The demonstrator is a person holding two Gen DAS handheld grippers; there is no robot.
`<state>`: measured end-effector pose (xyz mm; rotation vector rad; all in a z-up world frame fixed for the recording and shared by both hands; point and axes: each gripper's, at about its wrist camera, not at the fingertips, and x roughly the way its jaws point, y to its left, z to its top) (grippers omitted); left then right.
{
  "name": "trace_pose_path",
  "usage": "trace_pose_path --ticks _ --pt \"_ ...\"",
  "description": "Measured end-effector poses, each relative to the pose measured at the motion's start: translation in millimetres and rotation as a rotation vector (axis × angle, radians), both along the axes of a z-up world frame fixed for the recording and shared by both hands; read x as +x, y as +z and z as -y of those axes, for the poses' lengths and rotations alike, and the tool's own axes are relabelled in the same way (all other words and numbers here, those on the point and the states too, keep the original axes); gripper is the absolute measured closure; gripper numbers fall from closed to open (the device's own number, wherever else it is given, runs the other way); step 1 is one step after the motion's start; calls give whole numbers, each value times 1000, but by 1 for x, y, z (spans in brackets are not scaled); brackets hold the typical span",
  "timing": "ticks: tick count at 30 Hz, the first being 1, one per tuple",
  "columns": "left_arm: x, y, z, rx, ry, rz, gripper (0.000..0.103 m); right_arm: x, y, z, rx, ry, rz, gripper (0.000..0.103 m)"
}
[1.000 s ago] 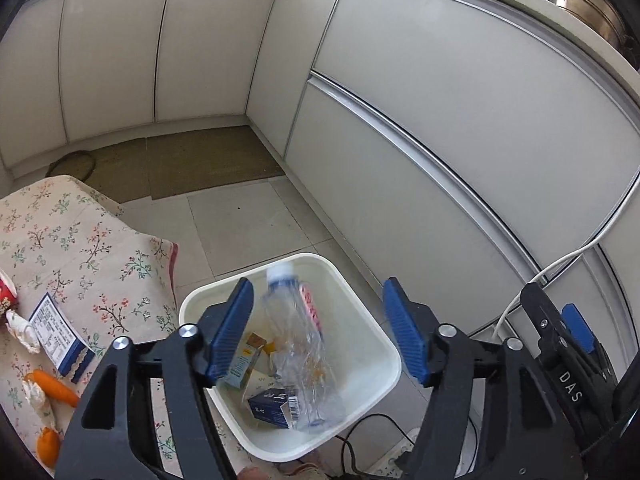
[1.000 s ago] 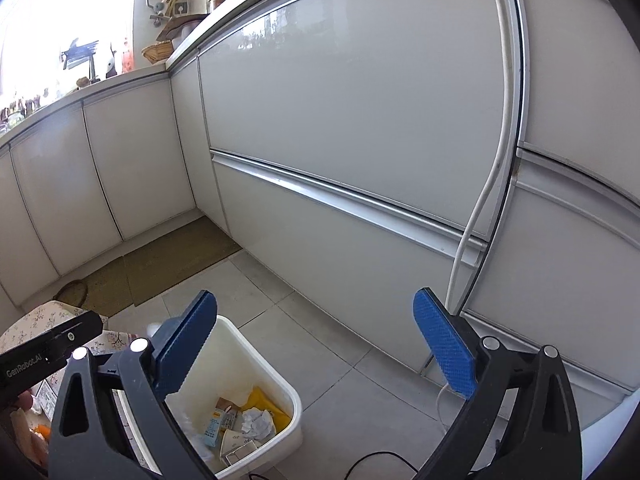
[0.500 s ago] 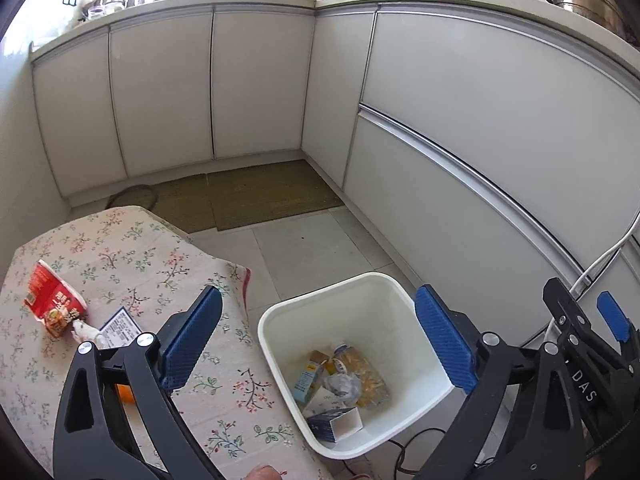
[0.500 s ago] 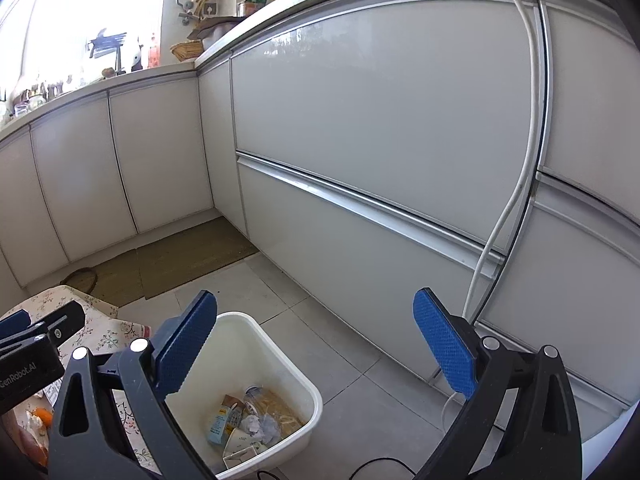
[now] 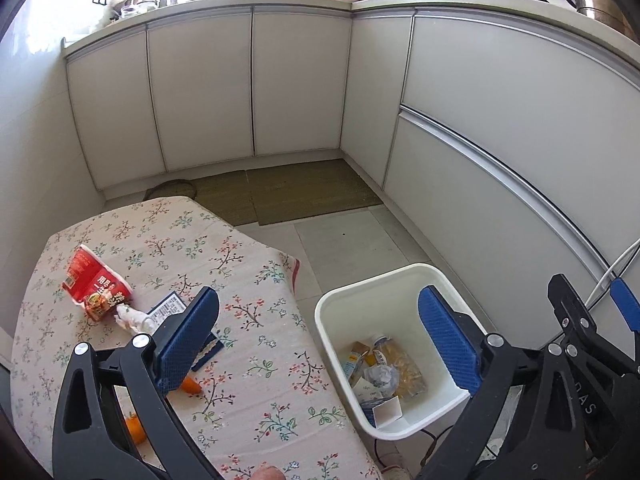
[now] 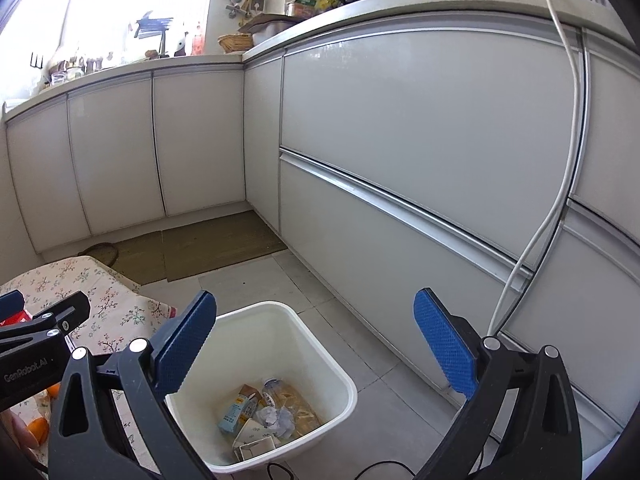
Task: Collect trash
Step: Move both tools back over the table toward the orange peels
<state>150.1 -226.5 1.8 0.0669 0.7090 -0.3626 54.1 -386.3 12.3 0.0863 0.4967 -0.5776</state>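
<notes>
The left gripper (image 5: pixel 318 338) hangs above the table's right edge, angled down, its blue pads spread wide with nothing between them. Its left finger (image 5: pixel 188 338) covers much of a small dark-blue box (image 5: pixel 208 348) and part of an orange peel (image 5: pixel 191 386) lying on the floral tablecloth (image 5: pixel 248 264). Toward the table's left edge lies a red snack packet (image 5: pixel 96 286), with a crumpled white scrap (image 5: pixel 130 316) touching its lower end. Another orange piece (image 5: pixel 135 428) is half hidden behind the gripper's frame, near the table's front edge.

Just beside the table's right edge, on the tiled floor, stands the white bin (image 5: pixel 374 292). Inside lie a clear bottle (image 5: pixel 398 368), small cartons and crumpled paper; their labels are too small to read.

The right gripper (image 6: pixel 314 344) hovers over the bin (image 6: pixel 320 344) too, fingers wide apart and empty. Its left finger (image 6: pixel 182 344) hides the bin's left rim. A white cable (image 6: pixel 560 184) runs down the cabinet front at right, its lower end lost behind the gripper.
</notes>
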Motion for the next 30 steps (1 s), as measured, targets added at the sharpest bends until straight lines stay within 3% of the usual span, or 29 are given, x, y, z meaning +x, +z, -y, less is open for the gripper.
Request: trace_pose_path --ticks 17,30 --pt "6 -13 -80 23 133 -42 7 30 -7 -69 -67 156 -49 7" --pt "15 -31 -160 30 257 -114 7 58 -19 -146 -120 300 -104 7"
